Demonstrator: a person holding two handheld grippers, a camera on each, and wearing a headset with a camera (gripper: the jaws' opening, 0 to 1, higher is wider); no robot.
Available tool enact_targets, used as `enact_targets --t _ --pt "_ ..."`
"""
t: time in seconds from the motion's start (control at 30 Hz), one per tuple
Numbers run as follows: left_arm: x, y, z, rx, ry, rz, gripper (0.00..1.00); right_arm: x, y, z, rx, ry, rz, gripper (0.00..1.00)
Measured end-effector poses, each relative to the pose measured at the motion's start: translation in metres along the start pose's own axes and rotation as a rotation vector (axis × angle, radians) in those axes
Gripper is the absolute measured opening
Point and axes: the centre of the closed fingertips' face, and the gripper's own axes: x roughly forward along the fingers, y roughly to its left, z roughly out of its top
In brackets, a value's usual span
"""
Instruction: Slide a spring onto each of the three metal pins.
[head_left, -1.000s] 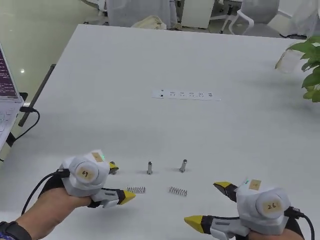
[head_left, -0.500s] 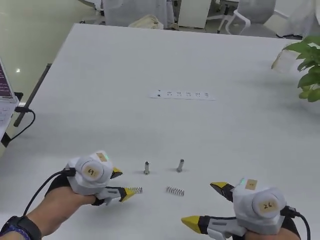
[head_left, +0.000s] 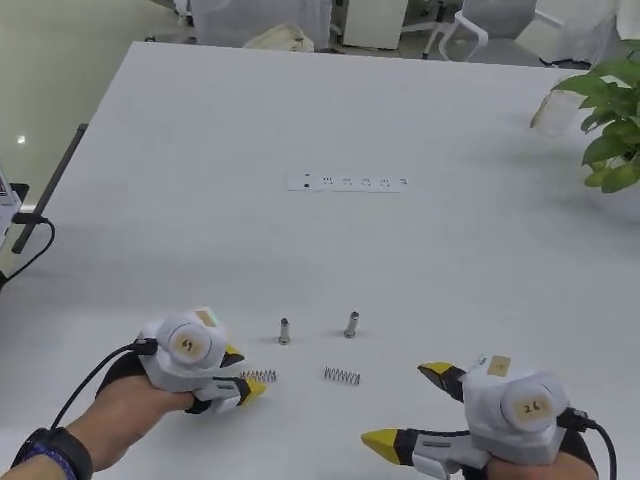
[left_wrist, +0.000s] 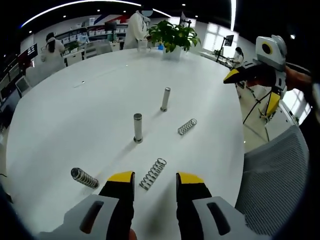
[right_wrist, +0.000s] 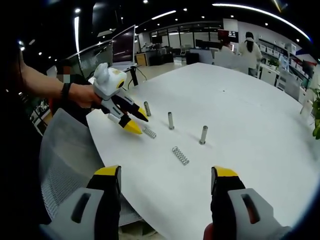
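Observation:
Two metal pins (head_left: 284, 331) (head_left: 351, 324) stand upright on the white table (head_left: 330, 120). One spring (head_left: 260, 376) lies at the tips of my left gripper (head_left: 243, 372), which is open; in the left gripper view this spring (left_wrist: 153, 173) lies just ahead of the gap between the jaws. A second spring (head_left: 341, 376) lies loose to its right. A third pin (right_wrist: 147, 108), which looks to have a coil around it, stands beside the left gripper (right_wrist: 132, 120). My right gripper (head_left: 408, 408) hangs open wide near the table's front edge, with nothing in it.
A white socket strip (head_left: 345, 183) lies flat mid-table. A potted plant (head_left: 610, 130) stands at the far right. A black cable (head_left: 35, 250) hangs off the left edge. A mesh chair back (left_wrist: 272, 170) is close behind the front edge.
My left gripper has crept right to the near spring, and its jaws stand a little closer together. The right gripper has hardly moved. The head camera has shifted.

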Motion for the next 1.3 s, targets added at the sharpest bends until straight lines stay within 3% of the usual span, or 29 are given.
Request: enact_targets --t 0.5,0.7,0.9,1.1,1.3 --pt "0.011 0.0 -0.012 -0.031 0.034 0.005 0.15 -0.002 -0.003 -0.001 0.005 -0.002 -0.008 0.71" --pt "0.014 0.001 -0.021 -0.046 0.066 0.021 0.11 -0.001 0.0 -0.003 0.003 0.004 -0.001 0.71" --pt "0.014 0.003 -0.02 -0.061 0.063 0.04 0.03 -0.001 0.0 -0.002 -0.002 0.002 0.0 0.71" --pt "0.007 0.0 -0.024 -0.046 0.077 0.042 0.03 -0.001 0.001 0.0 -0.002 -0.005 0.002 0.71" --pt "-0.005 -0.002 -0.026 -0.046 0.062 0.041 0.03 0.0 0.004 -0.002 0.003 -0.007 0.007 0.71"
